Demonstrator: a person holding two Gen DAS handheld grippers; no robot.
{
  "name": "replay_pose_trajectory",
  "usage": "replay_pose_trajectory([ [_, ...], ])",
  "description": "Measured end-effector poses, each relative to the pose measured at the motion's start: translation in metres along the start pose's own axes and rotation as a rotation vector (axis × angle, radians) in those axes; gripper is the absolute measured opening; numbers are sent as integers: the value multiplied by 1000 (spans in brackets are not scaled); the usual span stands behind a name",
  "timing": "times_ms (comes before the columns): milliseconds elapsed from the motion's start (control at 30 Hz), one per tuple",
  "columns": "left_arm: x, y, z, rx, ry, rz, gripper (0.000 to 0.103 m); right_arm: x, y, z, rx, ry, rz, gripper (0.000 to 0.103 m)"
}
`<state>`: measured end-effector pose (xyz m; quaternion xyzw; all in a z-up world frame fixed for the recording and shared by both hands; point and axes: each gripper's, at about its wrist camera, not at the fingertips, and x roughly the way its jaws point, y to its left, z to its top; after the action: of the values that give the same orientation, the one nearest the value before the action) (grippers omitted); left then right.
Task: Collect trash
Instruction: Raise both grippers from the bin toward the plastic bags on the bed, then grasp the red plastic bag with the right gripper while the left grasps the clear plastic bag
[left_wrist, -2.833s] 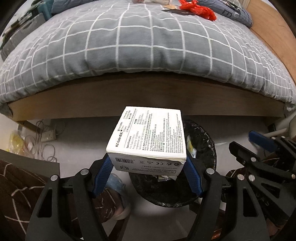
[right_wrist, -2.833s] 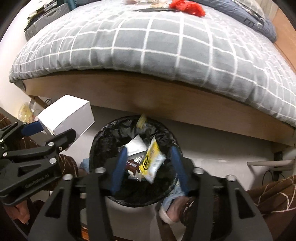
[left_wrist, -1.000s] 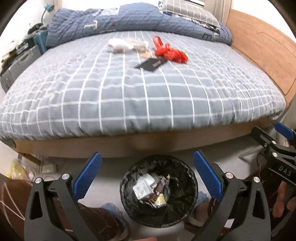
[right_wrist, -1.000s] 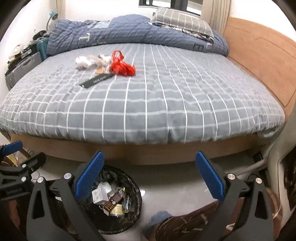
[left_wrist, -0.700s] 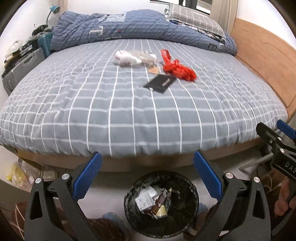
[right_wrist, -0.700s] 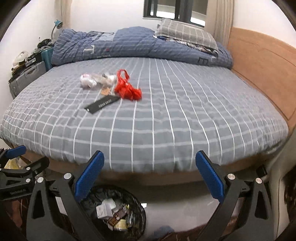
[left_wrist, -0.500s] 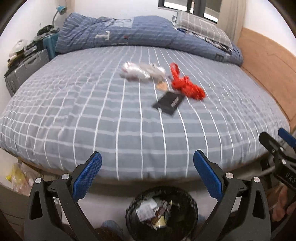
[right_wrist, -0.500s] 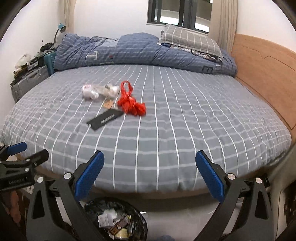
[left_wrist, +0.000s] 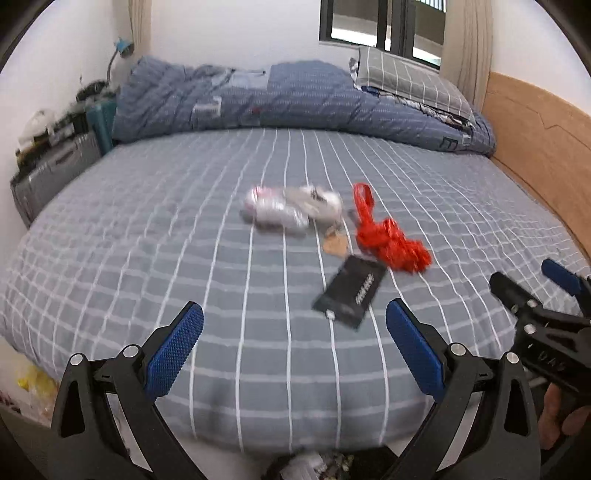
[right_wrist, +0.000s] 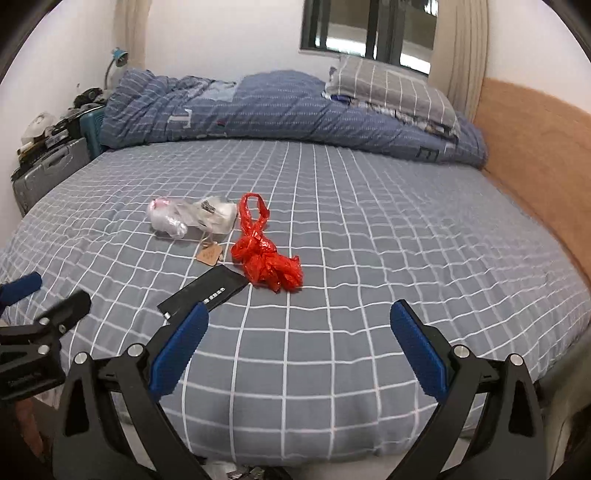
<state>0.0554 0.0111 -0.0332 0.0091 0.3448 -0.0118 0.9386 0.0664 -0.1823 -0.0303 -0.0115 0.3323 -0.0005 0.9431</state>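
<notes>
Both claws are held above the near edge of the bed, which is covered by a grey sheet with a white grid. The left claw is seen with its blue-padded fingers spread wide and nothing between them; the right claw is likewise spread wide and empty. Each claw is also glimpsed at the margin of the other's view.

The trash is grouped near the middle of the bed, and its places are given relative to the red plastic bag. Furthest left of the red plastic bag, a crumpled clear wrapper is laid beside a second whitish wrapper, the two touching. A small brown paper tag is found between these wrappers and the red plastic bag, just left of it. A flat black card with small white lettering is laid nearer the claws, just left of and below the red plastic bag; whether they touch cannot be told. In the left wrist view the same pieces are blurred.

Behind the red plastic bag, a blue quilt and a grey checked pillow are piled at the far side of the bed. A wooden headboard is seen to its right. A bin holding trash is partly visible at the lower edge, below the bed's near side.
</notes>
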Motion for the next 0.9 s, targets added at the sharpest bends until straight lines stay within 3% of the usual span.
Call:
replay_pose_trajectory([
  [400, 80, 8, 52, -7, 34, -17, 97, 68, -15, 20, 72, 63, 33, 92],
  [567, 125, 27, 69, -58, 86, -43, 97, 94, -11, 33, 50, 82, 64, 90],
  [900, 183, 28, 86, -3, 123, -24, 97, 144, 1, 42, -1, 141, 81, 89],
])
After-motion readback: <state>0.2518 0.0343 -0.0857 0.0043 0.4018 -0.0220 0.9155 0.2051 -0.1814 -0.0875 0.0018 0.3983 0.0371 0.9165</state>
